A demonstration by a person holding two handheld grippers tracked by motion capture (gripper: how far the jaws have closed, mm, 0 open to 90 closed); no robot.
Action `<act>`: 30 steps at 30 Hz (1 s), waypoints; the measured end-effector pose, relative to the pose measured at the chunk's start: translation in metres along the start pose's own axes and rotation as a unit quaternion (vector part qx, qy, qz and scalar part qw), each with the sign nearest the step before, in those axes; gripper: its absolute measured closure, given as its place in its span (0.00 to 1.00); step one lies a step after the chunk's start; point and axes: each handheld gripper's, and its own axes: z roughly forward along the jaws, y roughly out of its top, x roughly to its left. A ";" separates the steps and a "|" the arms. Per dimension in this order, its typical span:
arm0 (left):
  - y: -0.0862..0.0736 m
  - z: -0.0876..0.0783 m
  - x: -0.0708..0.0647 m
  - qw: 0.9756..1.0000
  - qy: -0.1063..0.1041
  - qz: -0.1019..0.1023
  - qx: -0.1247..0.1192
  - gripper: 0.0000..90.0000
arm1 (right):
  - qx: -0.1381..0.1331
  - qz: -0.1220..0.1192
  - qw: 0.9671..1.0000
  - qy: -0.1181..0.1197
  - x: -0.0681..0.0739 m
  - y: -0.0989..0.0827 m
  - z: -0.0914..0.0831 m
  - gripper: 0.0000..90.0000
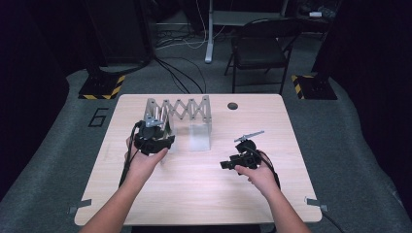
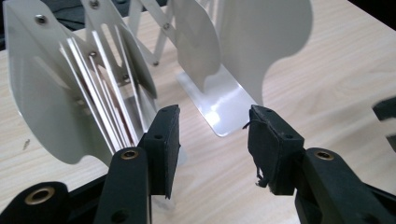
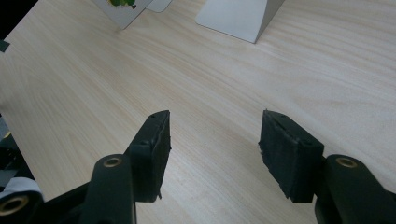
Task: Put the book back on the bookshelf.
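A lab or recording studio: dark curtains ring a grey carpet (image 1: 43, 160). Hazard-striped stand feet (image 1: 103, 87) sit at 11 and 1 o'clock of the wooden worktop (image 1: 204, 194), cables (image 1: 182, 73) and a folding chair (image 1: 260, 48) at 12.

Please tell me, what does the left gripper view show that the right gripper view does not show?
The left gripper view looks past its open jaws at the expandable metal file rack: close-packed dividers on the left, scissor links behind, and wider-spaced dividers with a shiny base plate on the right.

The right gripper view looks along the right gripper, jaws apart with nothing between them, over bare wood, with a rack base corner at the top edge.

Both show two black jaws with a gap and the light wooden table.
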 end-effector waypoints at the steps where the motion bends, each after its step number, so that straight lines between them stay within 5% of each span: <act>1: -0.002 -0.001 -0.001 1.000 -0.004 0.004 0.002 0.59 | 0.000 0.002 1.000 0.001 0.000 0.000 0.000 0.48; 10: -0.021 -0.006 -0.014 0.999 -0.039 0.005 -0.002 0.56 | 0.000 0.000 1.000 -0.001 0.000 0.000 0.000 0.48; 18: -0.045 -0.007 -0.029 0.997 -0.072 0.031 -0.003 0.52 | -0.001 0.002 1.000 0.000 0.001 0.000 -0.001 0.47; 30: -0.088 -0.004 -0.026 0.996 -0.080 0.048 0.005 0.50 | -0.004 0.000 1.000 -0.002 0.001 0.000 0.000 0.47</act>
